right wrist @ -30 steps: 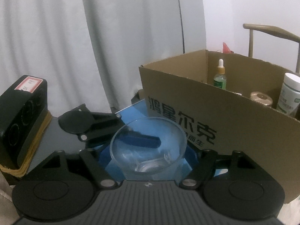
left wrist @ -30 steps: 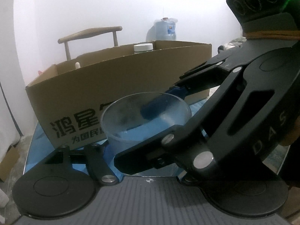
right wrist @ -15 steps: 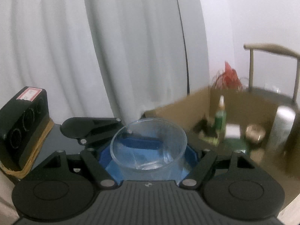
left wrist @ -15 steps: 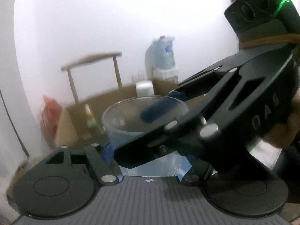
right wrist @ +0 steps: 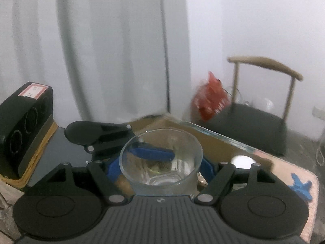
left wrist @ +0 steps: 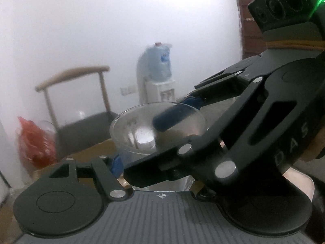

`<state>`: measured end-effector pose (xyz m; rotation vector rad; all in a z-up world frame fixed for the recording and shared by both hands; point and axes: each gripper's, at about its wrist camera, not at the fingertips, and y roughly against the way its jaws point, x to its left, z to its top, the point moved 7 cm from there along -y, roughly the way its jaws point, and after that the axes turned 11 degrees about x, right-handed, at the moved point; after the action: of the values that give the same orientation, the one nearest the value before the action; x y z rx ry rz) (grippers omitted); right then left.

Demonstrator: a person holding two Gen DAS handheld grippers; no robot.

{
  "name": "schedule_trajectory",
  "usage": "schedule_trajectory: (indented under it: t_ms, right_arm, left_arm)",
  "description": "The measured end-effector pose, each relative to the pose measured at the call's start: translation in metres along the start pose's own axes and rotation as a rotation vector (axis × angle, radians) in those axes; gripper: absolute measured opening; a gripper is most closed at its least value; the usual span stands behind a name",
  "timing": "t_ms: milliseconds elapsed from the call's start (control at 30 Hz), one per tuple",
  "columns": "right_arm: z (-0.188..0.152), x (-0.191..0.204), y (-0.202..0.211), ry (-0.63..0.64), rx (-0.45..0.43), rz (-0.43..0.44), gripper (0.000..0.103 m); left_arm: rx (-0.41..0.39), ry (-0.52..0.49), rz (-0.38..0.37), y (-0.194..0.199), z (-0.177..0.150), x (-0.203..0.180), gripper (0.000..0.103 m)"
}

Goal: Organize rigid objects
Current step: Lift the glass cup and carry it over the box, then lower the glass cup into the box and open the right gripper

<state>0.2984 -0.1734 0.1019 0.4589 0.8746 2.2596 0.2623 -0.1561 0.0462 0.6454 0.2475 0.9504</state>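
A clear drinking glass (left wrist: 142, 126) hangs in the air, and both grippers grip it at once. My left gripper (left wrist: 160, 156) is shut on it; its left blue pad (left wrist: 116, 161) presses the wall, while the other pad is hidden behind the right gripper. That gripper crosses in from the right, one blue finger (left wrist: 172, 118) lying along the glass's far side. In the right wrist view the glass (right wrist: 162, 174) sits between the blue pads (right wrist: 208, 167) of my right gripper (right wrist: 160, 167), which is shut on it. Below lies the open cardboard box (right wrist: 205, 138).
Inside the box stands a white-capped bottle (right wrist: 242, 160). Behind it are a wooden-backed chair (right wrist: 262, 120), a red bag (right wrist: 211, 99) and grey curtains (right wrist: 101, 50). A water dispenser (left wrist: 156, 75) stands against the far wall.
Both grippers have risen with the glass held between them. The box, level with the glass before, now sits low in both views and shows its inside from above.
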Motion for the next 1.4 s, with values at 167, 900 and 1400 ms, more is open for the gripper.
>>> schedule_trajectory:
  t_ms: [167, 900, 1400]
  right_arm:
    - [-0.01, -0.049, -0.02, -0.085, 0.053, 0.027, 0.08]
    - [-0.043, -0.09, -0.065, -0.16, 0.205, 0.099, 0.079]
    - [-0.039, -0.083, -0.083, -0.111, 0.37, 0.01, 0.079]
  left_arm:
    - [0.086, 0.016, -0.057, -0.046, 0.008, 0.001, 0.072]
    - [0.28, -0.033, -0.07, -0.092, -0.015, -0.004, 0.074]
    - [0.375, 0.081, -0.126, -0.09, -0.03, 0.007, 0.074]
